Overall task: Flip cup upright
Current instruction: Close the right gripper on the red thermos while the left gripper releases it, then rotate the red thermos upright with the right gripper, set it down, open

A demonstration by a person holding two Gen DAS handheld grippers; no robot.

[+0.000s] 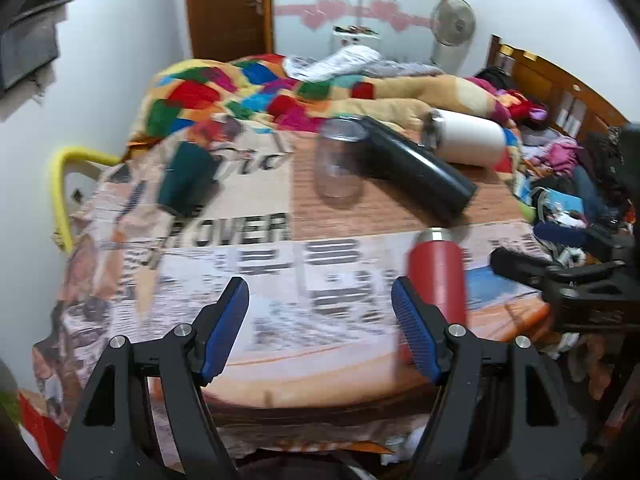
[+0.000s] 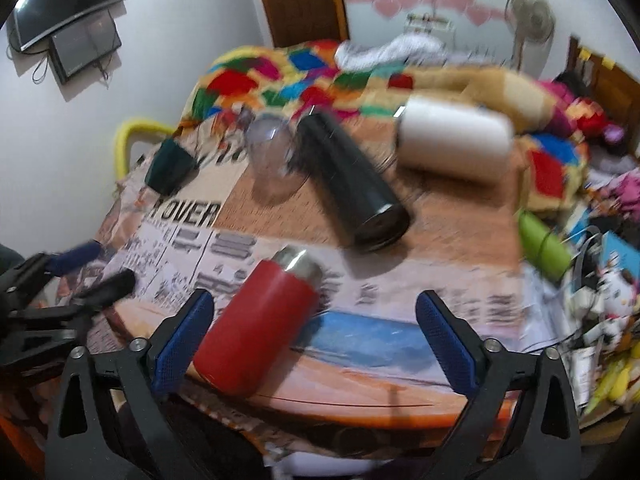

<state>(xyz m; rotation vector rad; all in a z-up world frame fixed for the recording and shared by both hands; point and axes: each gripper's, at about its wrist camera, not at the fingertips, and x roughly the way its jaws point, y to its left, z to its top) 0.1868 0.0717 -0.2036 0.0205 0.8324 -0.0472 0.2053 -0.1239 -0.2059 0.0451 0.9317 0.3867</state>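
A red cup (image 2: pixel 260 324) with a steel rim lies on its side near the front edge of the table, rim pointing away; it also shows in the left wrist view (image 1: pixel 438 276). My right gripper (image 2: pixel 314 338) is open, its blue pads either side of the cup's base end, the left pad close to it. My left gripper (image 1: pixel 320 324) is open and empty, just left of the red cup. The right gripper shows at the right edge of the left wrist view (image 1: pixel 560 276).
A black flask (image 2: pixel 352 184), a white cup (image 2: pixel 456 140), a clear glass (image 2: pixel 276 160) and a dark green cup (image 2: pixel 170 168) lie further back on the printed tablecloth (image 2: pixel 400 340). A colourful blanket (image 1: pixel 248 88) lies behind. Clutter (image 2: pixel 592 280) sits right.
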